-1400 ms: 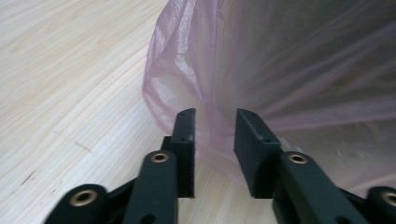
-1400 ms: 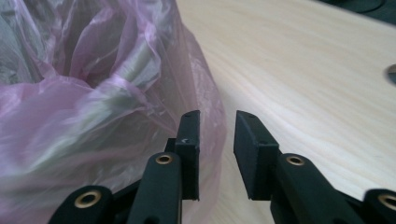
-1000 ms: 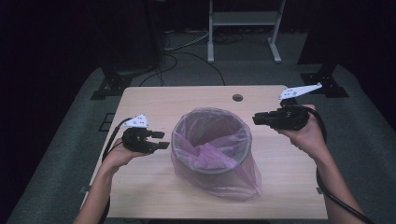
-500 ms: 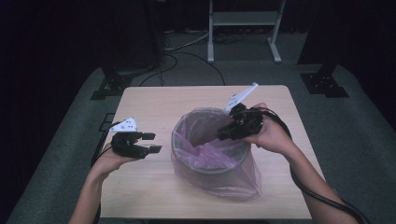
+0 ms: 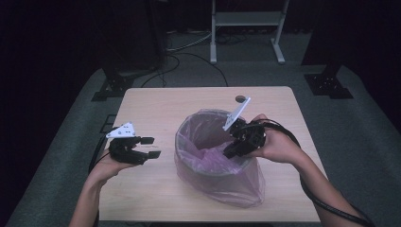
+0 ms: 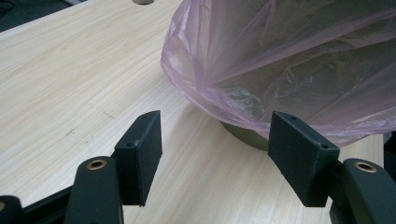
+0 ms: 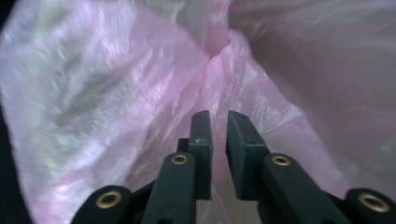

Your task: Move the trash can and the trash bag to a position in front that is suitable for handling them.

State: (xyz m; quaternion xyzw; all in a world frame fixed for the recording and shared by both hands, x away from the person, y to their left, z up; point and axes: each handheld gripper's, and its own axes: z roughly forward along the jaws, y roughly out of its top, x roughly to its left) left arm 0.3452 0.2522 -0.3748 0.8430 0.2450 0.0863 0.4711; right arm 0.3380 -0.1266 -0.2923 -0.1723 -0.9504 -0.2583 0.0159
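bag (image 5: 239, 187): thin pink plastic film, glossy, crinkled | table (image 5: 156, 106): pale wood grain, matt | jaw pads (image 6: 140, 154): black, matt, rubbery

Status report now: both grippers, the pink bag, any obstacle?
Left gripper open, beside the bin, holding nothing. Right gripper over the rim, jaws nearly closed, aimed into the pink bag. Nothing in the way.

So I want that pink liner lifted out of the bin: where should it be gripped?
Probably the loose fold of the pink liner bunched inside the bin, coming from above: the right gripper already points there, and thin film pinches easily.
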